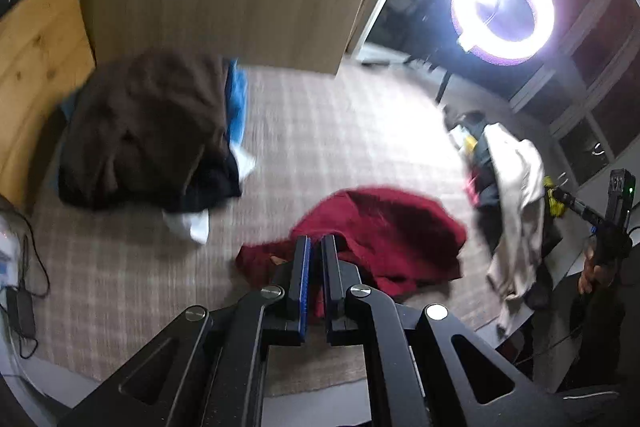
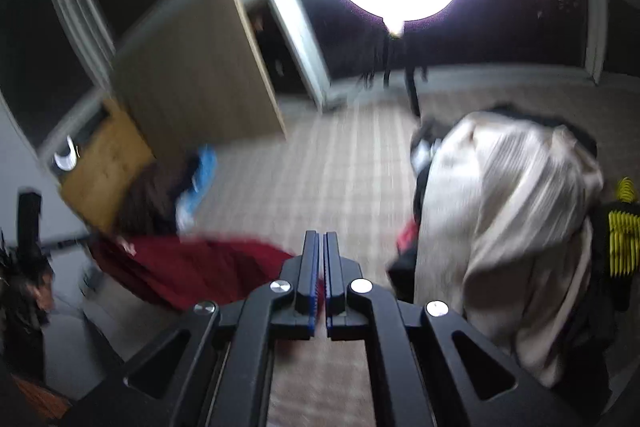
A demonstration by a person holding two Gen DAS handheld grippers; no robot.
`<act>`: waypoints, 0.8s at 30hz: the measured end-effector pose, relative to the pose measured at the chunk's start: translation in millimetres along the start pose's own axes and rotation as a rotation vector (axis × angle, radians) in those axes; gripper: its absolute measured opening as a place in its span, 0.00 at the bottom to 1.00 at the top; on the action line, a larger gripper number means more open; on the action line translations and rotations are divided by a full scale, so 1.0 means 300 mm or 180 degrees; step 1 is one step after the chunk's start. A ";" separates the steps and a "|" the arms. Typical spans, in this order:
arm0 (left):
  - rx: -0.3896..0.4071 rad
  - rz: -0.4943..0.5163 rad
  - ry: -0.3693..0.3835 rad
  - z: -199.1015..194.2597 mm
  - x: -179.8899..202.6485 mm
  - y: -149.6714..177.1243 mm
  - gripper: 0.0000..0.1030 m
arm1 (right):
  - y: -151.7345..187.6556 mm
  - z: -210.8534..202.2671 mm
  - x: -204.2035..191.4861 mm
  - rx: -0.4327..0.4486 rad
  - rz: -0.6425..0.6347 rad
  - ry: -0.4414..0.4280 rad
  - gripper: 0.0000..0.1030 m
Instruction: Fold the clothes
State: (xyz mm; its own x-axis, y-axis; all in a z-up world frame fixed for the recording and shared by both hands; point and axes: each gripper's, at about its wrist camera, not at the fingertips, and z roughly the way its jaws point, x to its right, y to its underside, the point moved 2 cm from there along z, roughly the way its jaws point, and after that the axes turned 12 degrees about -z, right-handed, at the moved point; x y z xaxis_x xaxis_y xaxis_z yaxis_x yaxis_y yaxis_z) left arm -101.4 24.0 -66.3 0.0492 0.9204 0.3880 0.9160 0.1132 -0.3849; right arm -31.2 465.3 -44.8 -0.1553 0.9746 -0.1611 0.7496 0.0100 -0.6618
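— Tongs first: how do the 2 stand?
— Left tongs (image 1: 316, 241) have a narrow gap between the jaws, nothing visibly gripped. Right tongs (image 2: 321, 239) are pressed nearly together; red cloth shows low between the pads, though blur hides whether it is pinched.
— And the clothes?
— Red garment (image 1: 384, 231) lies crumpled on the checked rug (image 1: 328, 131) — brown garment (image 1: 148, 123) heaped far left, cream garment (image 2: 504, 227) piled right.

A crumpled garment (image 1: 380, 231) lies mid-rug (image 1: 340, 131); a folded stack (image 1: 148, 127) at its left edge, an unfolded pile (image 1: 516, 203) at its right.
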 end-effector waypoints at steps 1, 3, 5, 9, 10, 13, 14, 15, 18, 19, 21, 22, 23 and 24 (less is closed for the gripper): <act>-0.0048 -0.0031 -0.0030 0.021 -0.015 0.008 0.04 | 0.027 0.057 -0.024 -0.0210 -0.0105 -0.0027 0.07; -0.0089 -0.0057 -0.0062 0.041 -0.034 0.021 0.04 | 0.081 0.166 -0.071 -0.0603 -0.0312 -0.0088 0.25; -0.0109 -0.0065 -0.0106 0.056 -0.049 0.024 0.04 | 0.137 0.240 -0.122 -0.0773 -0.0468 -0.0207 0.38; -0.0186 -0.0110 -0.0134 0.090 -0.079 0.048 0.04 | 0.249 0.375 -0.184 -0.1055 -0.0512 -0.0409 0.41; -0.0213 -0.0108 -0.0143 0.099 -0.082 0.055 0.04 | 0.272 0.405 -0.190 -0.1113 -0.0470 -0.0452 0.41; -0.0277 -0.0102 -0.0157 0.120 -0.089 0.077 0.04 | 0.312 0.487 -0.198 -0.1246 -0.0290 -0.0602 0.41; -0.0282 -0.0098 -0.0168 0.123 -0.090 0.082 0.04 | 0.316 0.502 -0.204 -0.1257 -0.0269 -0.0658 0.41; -0.0286 -0.0097 -0.0180 0.126 -0.092 0.087 0.04 | 0.323 0.516 -0.212 -0.1267 -0.0252 -0.0706 0.40; -0.0294 -0.0078 -0.0210 0.125 -0.101 0.097 0.05 | 0.324 0.512 -0.230 -0.1254 -0.0259 -0.0716 0.05; -0.0273 -0.0076 -0.0221 0.114 -0.108 0.098 0.04 | 0.313 0.492 -0.228 -0.1220 -0.0239 -0.0777 0.05; -0.0217 -0.0089 -0.0222 0.086 -0.117 0.093 0.04 | 0.280 0.417 -0.201 -0.1008 -0.0091 -0.0918 0.05; -0.0167 -0.0116 -0.0188 0.055 -0.122 0.087 0.04 | 0.254 0.371 -0.186 -0.0873 -0.0006 -0.0989 0.05; -0.0137 -0.0106 -0.0158 0.034 -0.120 0.083 0.04 | 0.229 0.328 -0.175 -0.0750 0.0041 -0.1061 0.05; -0.0107 -0.0096 -0.0127 0.014 -0.118 0.079 0.05 | 0.201 0.282 -0.164 -0.0616 0.0073 -0.1089 0.05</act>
State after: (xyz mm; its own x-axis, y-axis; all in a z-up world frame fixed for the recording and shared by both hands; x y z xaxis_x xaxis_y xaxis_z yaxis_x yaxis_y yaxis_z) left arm -83.2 -4.5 -92.6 0.0061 0.9310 0.3649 0.9297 0.1291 -0.3449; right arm -32.7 399.1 -138.7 -0.3180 0.8446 -0.4308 0.8579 0.0629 -0.5100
